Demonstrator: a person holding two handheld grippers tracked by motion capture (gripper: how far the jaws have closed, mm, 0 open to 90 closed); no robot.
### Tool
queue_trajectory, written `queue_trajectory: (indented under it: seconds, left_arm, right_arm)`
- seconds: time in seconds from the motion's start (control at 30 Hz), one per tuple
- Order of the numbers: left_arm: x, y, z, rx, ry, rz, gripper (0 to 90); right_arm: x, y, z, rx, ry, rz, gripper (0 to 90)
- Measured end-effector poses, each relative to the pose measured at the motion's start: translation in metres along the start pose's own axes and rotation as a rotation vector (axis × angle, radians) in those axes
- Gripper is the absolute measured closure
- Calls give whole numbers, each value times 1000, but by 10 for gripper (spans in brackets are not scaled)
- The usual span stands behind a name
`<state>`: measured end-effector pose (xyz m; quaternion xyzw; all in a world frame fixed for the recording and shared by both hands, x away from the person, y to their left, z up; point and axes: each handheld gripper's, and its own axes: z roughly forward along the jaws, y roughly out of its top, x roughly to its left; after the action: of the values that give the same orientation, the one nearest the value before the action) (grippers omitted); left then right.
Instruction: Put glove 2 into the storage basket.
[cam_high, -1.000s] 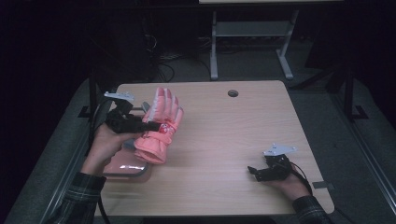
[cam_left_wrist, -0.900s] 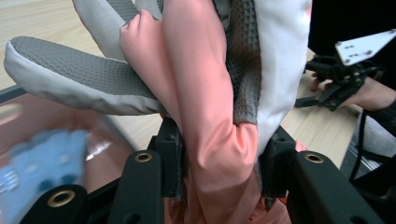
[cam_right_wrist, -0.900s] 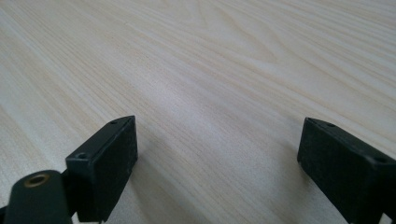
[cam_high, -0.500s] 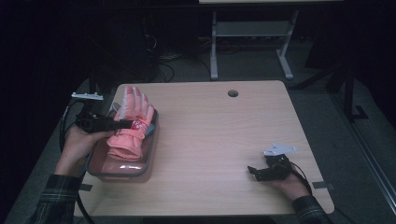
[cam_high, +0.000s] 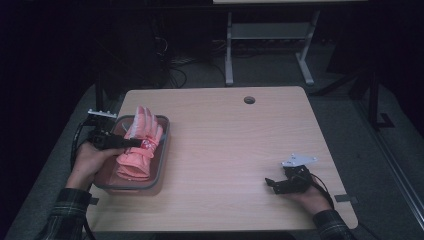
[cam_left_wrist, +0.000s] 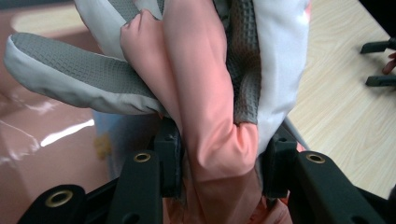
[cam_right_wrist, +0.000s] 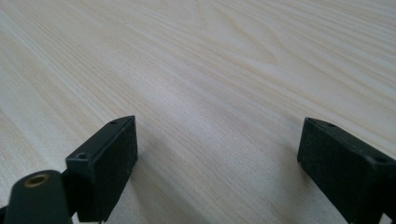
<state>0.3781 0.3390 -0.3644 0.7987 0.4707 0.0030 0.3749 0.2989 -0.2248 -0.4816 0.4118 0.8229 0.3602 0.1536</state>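
On the pale wood-grain table (cam_high: 225, 145), a padded pink glove (cam_high: 137, 145) fills a glossy tray (cam_high: 162, 150).

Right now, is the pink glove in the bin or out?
In, though not released. The pink glove lies inside the grey bin, its fingers over the far rim, and the left hand-held gripper clamps it.

The left gripper (cam_high: 131, 143) is black, with a grey plate (cam_high: 102, 113) on top and a dark cable (cam_high: 75, 146) looping from it. Close up, its arms carry brass-ringed holes (cam_left_wrist: 142, 157) and blocky black pads (cam_left_wrist: 168, 148). The right gripper (cam_high: 271, 183) matches it: black body, grey three-cornered plate (cam_high: 298, 160), thin cable (cam_high: 323, 187), one brass eyelet (cam_right_wrist: 35, 179). Both sleeves (cam_high: 64, 215) are dark plaid.
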Motion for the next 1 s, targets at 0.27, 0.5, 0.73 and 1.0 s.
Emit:
queue_trajectory:
  seconds: [0.27,0.5,0.73,1.0]
  left_arm:
    - [8,-11,25,50,-21,-24,571]
    - [16,-24,40,88,-15,-56,549]
    - [19,-24,40,89,-21,-85,429]
    - [15,-17,30,68,25,-62,169]
  right_arm:
    - [0,0,0,0,0,0,116]
    - [0,0,0,0,0,-1,116]
    - [0,0,0,0,1,-1,116]
    - [0,0,0,-1,1,-3,116]
